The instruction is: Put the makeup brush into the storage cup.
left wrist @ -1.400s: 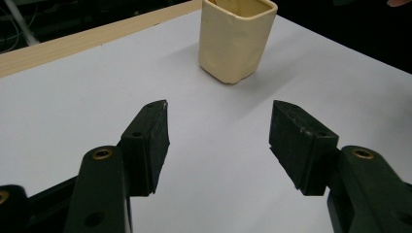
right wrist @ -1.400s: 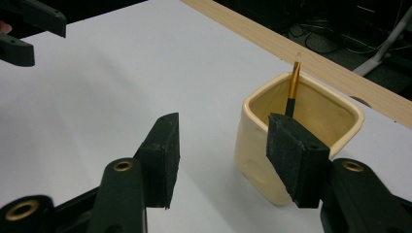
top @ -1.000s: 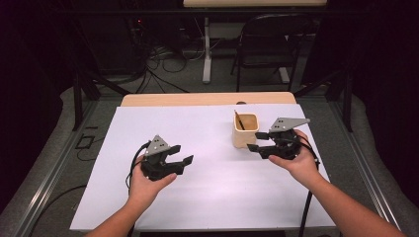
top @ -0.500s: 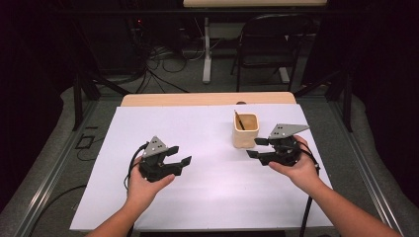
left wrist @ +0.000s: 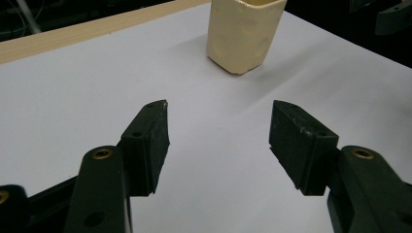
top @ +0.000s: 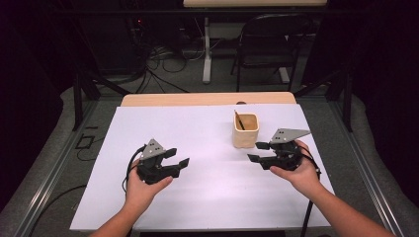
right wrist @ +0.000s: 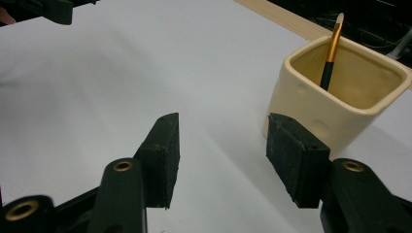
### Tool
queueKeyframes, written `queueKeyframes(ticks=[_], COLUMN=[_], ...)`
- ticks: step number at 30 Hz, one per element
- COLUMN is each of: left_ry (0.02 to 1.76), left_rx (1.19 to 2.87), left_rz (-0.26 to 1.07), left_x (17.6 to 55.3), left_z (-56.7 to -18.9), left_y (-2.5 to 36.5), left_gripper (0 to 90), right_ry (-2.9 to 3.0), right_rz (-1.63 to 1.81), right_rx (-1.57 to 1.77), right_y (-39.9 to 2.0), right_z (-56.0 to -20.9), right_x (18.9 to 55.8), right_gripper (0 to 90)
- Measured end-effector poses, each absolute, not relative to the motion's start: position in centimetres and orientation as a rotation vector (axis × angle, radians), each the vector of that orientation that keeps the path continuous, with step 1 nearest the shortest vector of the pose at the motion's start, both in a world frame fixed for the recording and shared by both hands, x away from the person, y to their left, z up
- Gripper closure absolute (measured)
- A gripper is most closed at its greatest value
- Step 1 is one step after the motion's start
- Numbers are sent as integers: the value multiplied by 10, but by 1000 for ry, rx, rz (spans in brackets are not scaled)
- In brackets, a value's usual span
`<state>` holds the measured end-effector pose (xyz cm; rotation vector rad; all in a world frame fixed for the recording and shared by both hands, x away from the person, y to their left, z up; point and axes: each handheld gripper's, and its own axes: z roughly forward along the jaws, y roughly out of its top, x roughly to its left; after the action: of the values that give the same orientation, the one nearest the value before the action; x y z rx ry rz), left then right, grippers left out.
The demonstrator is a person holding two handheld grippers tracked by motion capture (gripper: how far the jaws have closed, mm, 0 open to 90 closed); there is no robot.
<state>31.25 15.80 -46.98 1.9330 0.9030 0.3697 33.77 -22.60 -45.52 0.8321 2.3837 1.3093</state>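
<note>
Two grippers sit in our hands above the white table (top: 207, 197), and neither one grips anything. Our left gripper (top: 178, 158) hovers over the near left part of the sheet with its jaws spread wide and only bare table between them. Our right gripper (top: 258, 151) is held at the right side, jaws likewise parted and empty, pointing toward the middle of the table.

We find the cream cup (top: 245, 130) standing upright on the far right part of the table, just beyond and slightly to the left of our right gripper's jaws, near them but not touching. In the right gripper view the cup (right wrist: 340, 99) rises just behind the right-hand jaw, off to the side of the gap rather than inside it. A slim brush (right wrist: 331, 51) with a golden ferrule and dark handle leans inside the cup, its tip sticking up above the rim; in the high view the brush (top: 239, 120) rests against the cup's far left corner.

From our left gripper the cup is well apart: in the left gripper view it (left wrist: 241, 34) stands ahead across a stretch of bare white table, roughly in line with the open gap.
</note>
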Motion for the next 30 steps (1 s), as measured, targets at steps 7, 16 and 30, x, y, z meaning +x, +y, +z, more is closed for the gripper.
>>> queueKeyframes(ticks=[7,16,30], left_ry=[908,919,943], left_rx=[1927,1937,1961], left_rz=[371,354,356], left_x=[308,302,296], left_z=[-474,-481,-497], left_y=[162,169,180], left_gripper=[401,399,402], right_ry=[2371,2360,2375], right_rz=[1317,1311,1285], right_rx=[845,859,877], right_y=[-229,-231,-229], right_z=[-460,-467,-482], right_x=[333,327,319], right_gripper=[461,460,462])
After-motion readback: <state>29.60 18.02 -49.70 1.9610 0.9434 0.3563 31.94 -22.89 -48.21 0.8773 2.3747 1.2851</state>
